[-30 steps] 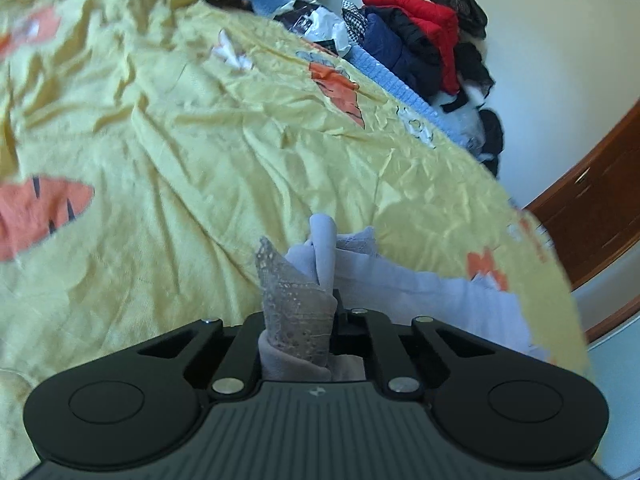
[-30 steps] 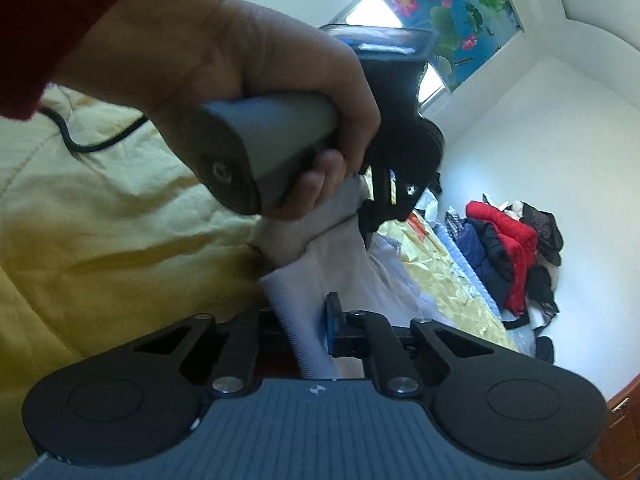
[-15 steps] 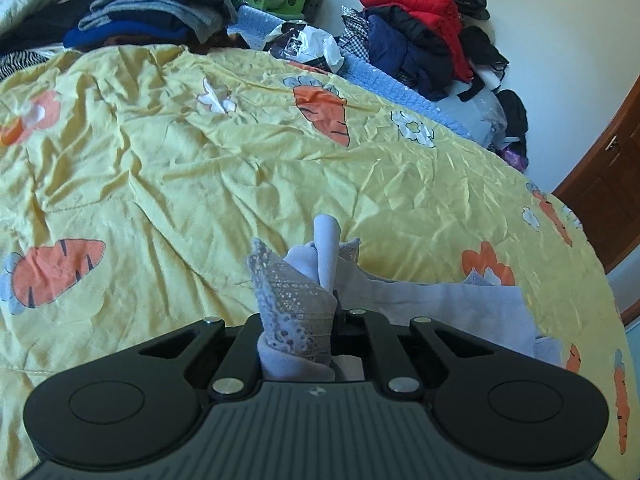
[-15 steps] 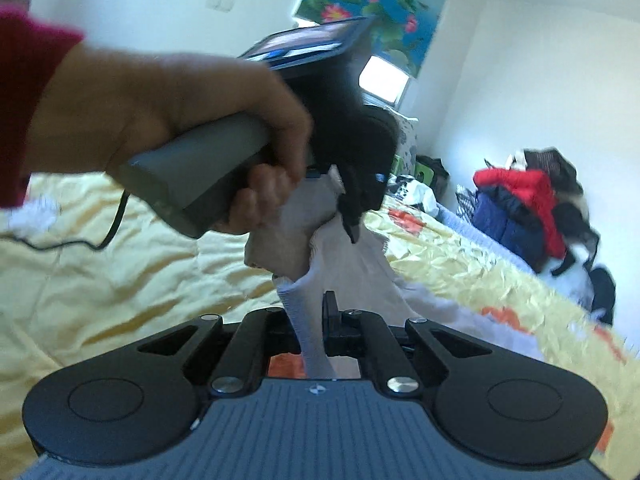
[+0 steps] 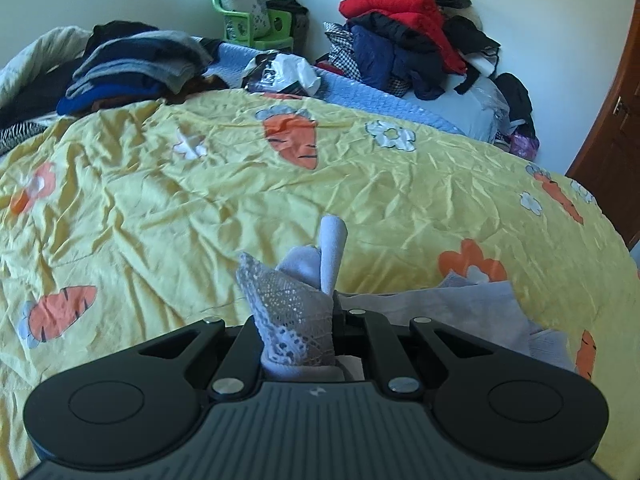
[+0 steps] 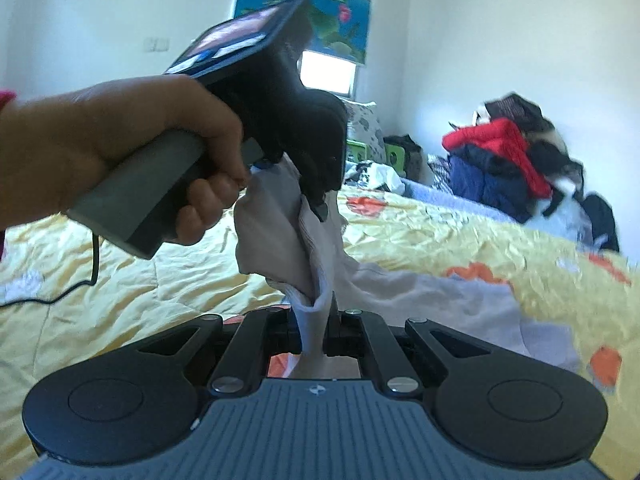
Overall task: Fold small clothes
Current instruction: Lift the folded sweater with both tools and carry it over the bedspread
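A small pale lilac garment with a lace trim is bunched in my left gripper, which is shut on it. The rest of the cloth trails down to the right onto the yellow carrot-print bedspread. In the right wrist view my right gripper is shut on another edge of the same garment. Just above and ahead of it, a hand holds the left gripper, and the cloth hangs slack between the two grippers. The tail of the garment lies on the bed.
A heap of red and dark jackets sits at the far right of the bed. A stack of folded dark clothes sits at the far left, with a green chair behind it. A wooden door is on the right. A black cable lies across the bedspread.
Both grippers have risen off the bed with the garment still held. The right wrist view has rolled to level, and the left gripper sits higher in it. More of the far wall shows.
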Tool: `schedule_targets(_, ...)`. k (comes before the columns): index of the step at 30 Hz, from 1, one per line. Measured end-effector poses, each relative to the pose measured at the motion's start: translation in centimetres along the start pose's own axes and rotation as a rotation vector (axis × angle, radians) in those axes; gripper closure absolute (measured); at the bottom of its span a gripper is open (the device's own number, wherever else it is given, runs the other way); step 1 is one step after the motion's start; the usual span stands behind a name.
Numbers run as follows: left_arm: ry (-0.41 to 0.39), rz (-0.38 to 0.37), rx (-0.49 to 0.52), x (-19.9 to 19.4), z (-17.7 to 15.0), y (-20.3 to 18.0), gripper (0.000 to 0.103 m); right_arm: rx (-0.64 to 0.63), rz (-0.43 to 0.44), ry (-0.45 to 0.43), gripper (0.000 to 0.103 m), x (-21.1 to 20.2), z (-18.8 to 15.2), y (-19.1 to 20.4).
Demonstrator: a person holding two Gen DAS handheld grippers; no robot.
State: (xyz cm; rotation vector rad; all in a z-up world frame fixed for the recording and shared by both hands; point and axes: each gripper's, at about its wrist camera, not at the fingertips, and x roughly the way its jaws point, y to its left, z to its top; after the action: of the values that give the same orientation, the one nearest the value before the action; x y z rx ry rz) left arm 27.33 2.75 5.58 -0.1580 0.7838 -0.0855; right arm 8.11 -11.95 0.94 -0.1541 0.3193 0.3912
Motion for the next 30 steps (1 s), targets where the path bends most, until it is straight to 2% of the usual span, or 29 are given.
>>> schedule_targets(13, -0.010, 0.015, 0.068, 0.7, 0.2, -5.8, 0.096, 0.148, -0.012, 0.001, 0.095, -1.0, -0.9, -4.4)
schedule_targets(30, 0.021, 0.008, 0.151, 4.9, -0.6, -14.1, 0.096, 0.408, -0.024, 0.030, 0.095, -1.4, -3.3, -11.6)
